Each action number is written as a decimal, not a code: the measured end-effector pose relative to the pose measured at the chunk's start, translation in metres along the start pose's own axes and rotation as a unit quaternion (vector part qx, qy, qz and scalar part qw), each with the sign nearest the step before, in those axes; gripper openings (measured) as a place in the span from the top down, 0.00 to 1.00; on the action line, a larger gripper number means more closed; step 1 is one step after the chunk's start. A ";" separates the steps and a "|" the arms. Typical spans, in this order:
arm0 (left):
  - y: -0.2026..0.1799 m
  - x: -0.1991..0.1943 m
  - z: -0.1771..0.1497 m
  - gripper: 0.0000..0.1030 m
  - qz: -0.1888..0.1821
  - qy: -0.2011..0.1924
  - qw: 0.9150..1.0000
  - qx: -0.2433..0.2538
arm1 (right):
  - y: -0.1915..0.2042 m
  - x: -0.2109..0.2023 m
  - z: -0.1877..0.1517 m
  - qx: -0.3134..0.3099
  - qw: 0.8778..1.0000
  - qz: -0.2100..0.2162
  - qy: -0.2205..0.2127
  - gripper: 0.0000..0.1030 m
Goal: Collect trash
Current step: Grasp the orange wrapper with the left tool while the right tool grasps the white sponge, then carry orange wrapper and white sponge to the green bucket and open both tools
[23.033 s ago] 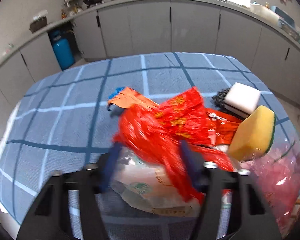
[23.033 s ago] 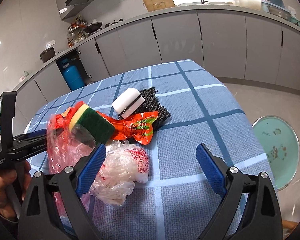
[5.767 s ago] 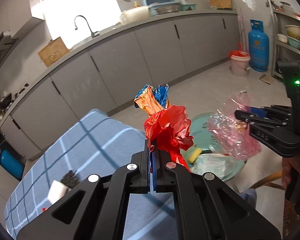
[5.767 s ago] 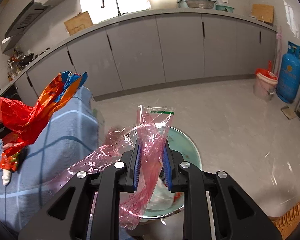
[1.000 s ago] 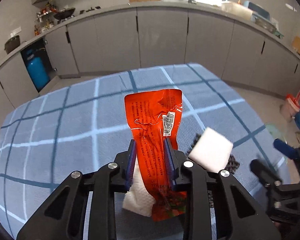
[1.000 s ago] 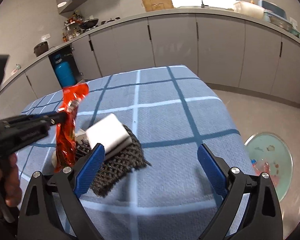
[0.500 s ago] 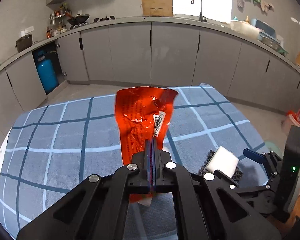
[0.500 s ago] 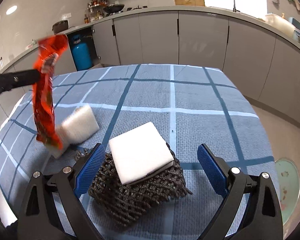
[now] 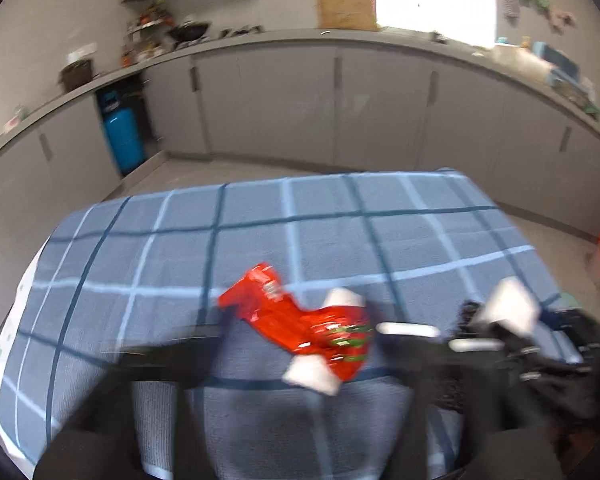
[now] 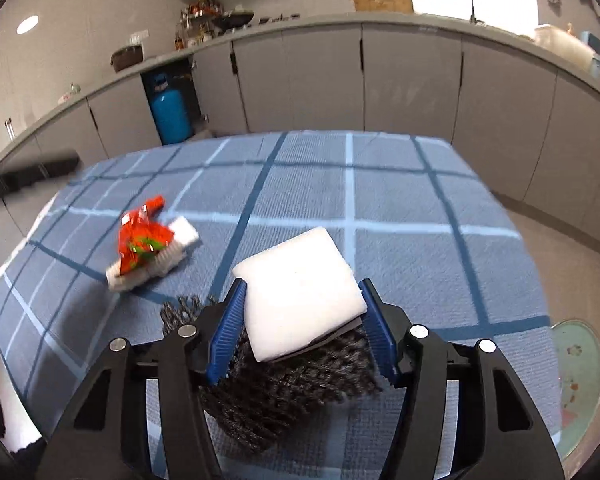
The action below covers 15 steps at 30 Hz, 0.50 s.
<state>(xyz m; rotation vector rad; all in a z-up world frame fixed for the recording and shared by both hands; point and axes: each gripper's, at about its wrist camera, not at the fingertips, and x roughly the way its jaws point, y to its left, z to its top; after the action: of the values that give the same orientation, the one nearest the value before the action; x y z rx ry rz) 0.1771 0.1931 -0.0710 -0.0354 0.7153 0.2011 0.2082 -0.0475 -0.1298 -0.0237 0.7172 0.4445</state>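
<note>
Red wrapper, print too blurred to read, now lying on a white sponge left on the blue checked tablecloth; half a second ago pinched aloft. Left gripper blurred, apparently spread. Right gripper now clamping white block over dark scourer.
</note>
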 end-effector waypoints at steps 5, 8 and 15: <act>0.006 0.035 -0.014 0.12 0.008 0.054 0.998 -0.027 | -0.005 -0.002 -0.005 0.003 1.000 -0.002 0.000 0.44; 0.009 0.063 -0.018 0.12 0.023 0.086 0.995 -0.050 | -0.007 0.001 -0.010 0.008 1.000 -0.001 0.005 0.44; 0.009 0.109 -0.013 0.25 0.008 0.138 0.985 -0.101 | -0.013 0.000 -0.017 0.014 1.000 -0.003 0.005 0.44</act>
<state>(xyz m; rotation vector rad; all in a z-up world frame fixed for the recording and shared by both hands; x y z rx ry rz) 0.2468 0.2194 -0.1521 -0.2556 0.9700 0.2871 0.2028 -0.0626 -0.1440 -0.0023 0.7324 0.4295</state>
